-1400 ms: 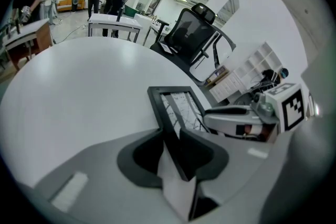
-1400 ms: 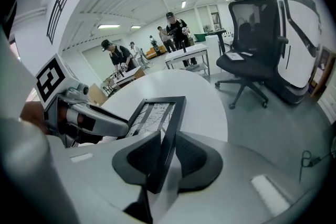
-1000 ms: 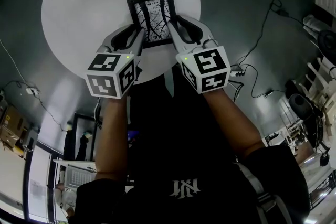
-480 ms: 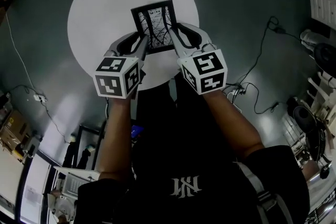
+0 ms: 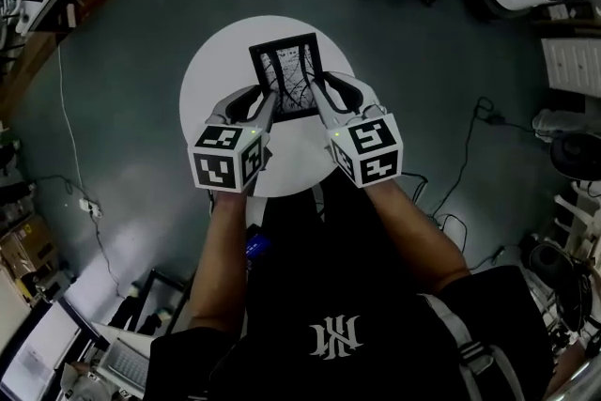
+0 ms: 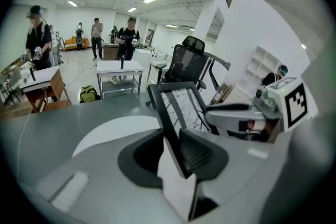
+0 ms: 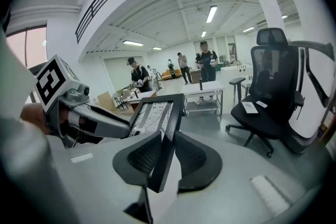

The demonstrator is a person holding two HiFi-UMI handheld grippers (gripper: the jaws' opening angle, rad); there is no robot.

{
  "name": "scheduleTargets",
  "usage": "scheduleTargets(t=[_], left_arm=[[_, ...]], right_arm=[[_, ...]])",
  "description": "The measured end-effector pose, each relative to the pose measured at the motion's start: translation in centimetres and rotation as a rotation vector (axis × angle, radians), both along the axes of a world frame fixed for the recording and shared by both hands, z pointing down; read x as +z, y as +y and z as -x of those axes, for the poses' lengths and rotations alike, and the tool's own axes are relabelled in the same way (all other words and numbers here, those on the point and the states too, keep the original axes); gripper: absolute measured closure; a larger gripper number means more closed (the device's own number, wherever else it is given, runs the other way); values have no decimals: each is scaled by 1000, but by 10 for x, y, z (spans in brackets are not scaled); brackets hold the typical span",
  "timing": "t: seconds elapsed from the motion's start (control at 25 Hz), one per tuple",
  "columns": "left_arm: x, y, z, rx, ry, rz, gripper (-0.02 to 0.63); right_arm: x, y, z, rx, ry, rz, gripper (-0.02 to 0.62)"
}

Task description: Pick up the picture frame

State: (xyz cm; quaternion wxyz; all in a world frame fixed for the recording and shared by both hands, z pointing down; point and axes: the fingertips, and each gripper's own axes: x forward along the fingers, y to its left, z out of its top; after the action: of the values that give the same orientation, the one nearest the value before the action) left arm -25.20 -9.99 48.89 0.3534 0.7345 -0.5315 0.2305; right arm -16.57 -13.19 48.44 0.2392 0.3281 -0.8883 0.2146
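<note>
A black picture frame (image 5: pixel 291 76) with a branch drawing hangs in the air above the round white table (image 5: pixel 208 80), tilted up. My left gripper (image 5: pixel 267 108) is shut on the frame's left edge (image 6: pixel 169 118), seen edge-on between the dark pads (image 6: pixel 197 153). On the frame's right edge (image 7: pixel 170 128) my right gripper (image 5: pixel 315 106) is shut, its pads (image 7: pixel 194 159) pressing on both sides. In the left gripper view the right gripper's marker cube (image 6: pixel 289 105) shows beyond the frame; in the right gripper view the left gripper's cube (image 7: pixel 55 81) shows at the left.
The white table stands far below on a grey floor. A black office chair (image 7: pixel 273 97) and a white table (image 7: pixel 202 93) stand ahead, with several people (image 7: pixel 206 60) at the back of the hall. Cables (image 5: pixel 470 146) and furniture ring the floor.
Both grippers have risen with the picture frame held between them, so the frame has left the table. The table looks much smaller and farther below.
</note>
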Motion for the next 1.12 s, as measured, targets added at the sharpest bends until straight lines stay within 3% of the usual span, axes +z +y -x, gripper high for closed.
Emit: scheduleTargets(t=[0.8, 1.12], left_arm=[[-232, 35, 49, -150, -97, -372, 522], [-312, 48, 52, -185, -144, -522, 522]], right_arm=[[-225, 26, 50, -110, -162, -328, 517], [-307, 36, 54, -140, -242, -458, 518]])
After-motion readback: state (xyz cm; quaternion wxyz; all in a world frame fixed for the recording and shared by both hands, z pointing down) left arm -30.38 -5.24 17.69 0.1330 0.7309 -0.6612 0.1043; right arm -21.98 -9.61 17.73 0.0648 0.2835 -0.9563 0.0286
